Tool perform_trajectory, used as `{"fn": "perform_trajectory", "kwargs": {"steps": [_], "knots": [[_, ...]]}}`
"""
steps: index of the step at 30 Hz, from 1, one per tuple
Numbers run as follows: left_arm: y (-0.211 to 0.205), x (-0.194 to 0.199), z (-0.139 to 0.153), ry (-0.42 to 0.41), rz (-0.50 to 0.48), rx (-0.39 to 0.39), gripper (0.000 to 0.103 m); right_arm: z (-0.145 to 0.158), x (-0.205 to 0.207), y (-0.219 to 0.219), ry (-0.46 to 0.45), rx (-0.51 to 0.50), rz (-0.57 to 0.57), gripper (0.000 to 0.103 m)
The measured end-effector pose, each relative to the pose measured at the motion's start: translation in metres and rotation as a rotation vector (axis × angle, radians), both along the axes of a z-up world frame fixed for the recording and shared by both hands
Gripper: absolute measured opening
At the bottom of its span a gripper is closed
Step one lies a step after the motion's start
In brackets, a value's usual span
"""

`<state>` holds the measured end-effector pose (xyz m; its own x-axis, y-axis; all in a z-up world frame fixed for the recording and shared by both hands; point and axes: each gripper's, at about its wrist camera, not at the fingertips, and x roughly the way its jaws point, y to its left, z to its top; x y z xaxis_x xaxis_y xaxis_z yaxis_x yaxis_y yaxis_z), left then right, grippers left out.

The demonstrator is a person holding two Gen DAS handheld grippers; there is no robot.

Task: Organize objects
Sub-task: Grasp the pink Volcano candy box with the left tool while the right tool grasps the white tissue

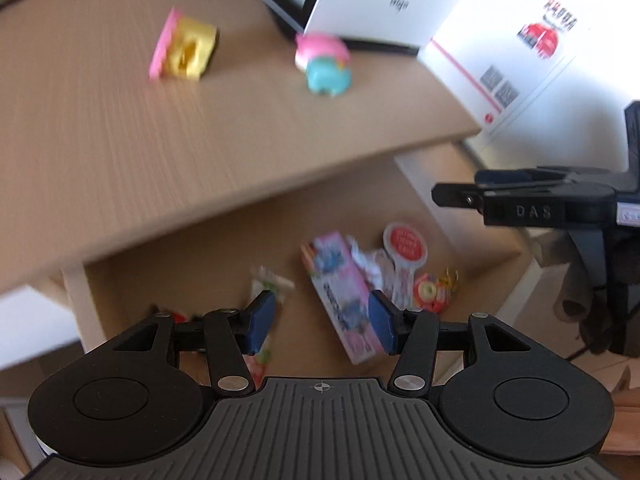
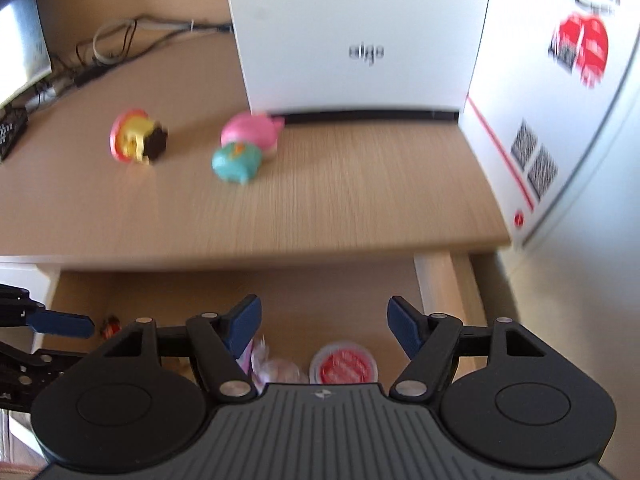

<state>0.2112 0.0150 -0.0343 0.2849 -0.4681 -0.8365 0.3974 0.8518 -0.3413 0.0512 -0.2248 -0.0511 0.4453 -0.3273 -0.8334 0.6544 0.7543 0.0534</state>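
Two toys lie on the wooden desk top (image 2: 360, 200): a pink-and-yellow one (image 1: 182, 48) (image 2: 138, 142) and a pink-and-teal one (image 1: 326, 64) (image 2: 246, 146). Under the desk edge an open drawer (image 1: 200, 264) holds a pink box (image 1: 344, 296), a red-lidded cup (image 1: 406, 246) (image 2: 344, 366), ring candy (image 1: 430, 292) and wrappers. My left gripper (image 1: 322, 320) hovers open over the drawer, nothing between its blue pads. My right gripper (image 2: 324, 320) also stands open and empty over the drawer, right of the left one. Both views are blurred.
A white aigo box (image 2: 360, 32) stands at the back of the desk. A larger white box with red print (image 2: 560, 100) walls off the right side. Cables (image 2: 120, 44), a monitor (image 2: 20, 40) and a keyboard corner (image 2: 10, 132) sit at the far left.
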Motion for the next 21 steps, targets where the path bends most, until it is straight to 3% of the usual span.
{"fn": "perform_trajectory", "kwargs": {"steps": [9,15,21], "knots": [[-0.002,0.002,-0.025,0.045,0.082,0.065,0.056,-0.017,-0.024,0.012,0.030,0.030,-0.045,0.071],[-0.027,0.009,-0.047,0.150,0.053,0.067,0.056,-0.025,-0.042,0.013,0.048,0.060,-0.081,0.073],[-0.056,0.026,-0.073,0.250,0.122,0.080,0.056,-0.031,-0.051,0.015,0.051,0.071,-0.088,0.073]]}}
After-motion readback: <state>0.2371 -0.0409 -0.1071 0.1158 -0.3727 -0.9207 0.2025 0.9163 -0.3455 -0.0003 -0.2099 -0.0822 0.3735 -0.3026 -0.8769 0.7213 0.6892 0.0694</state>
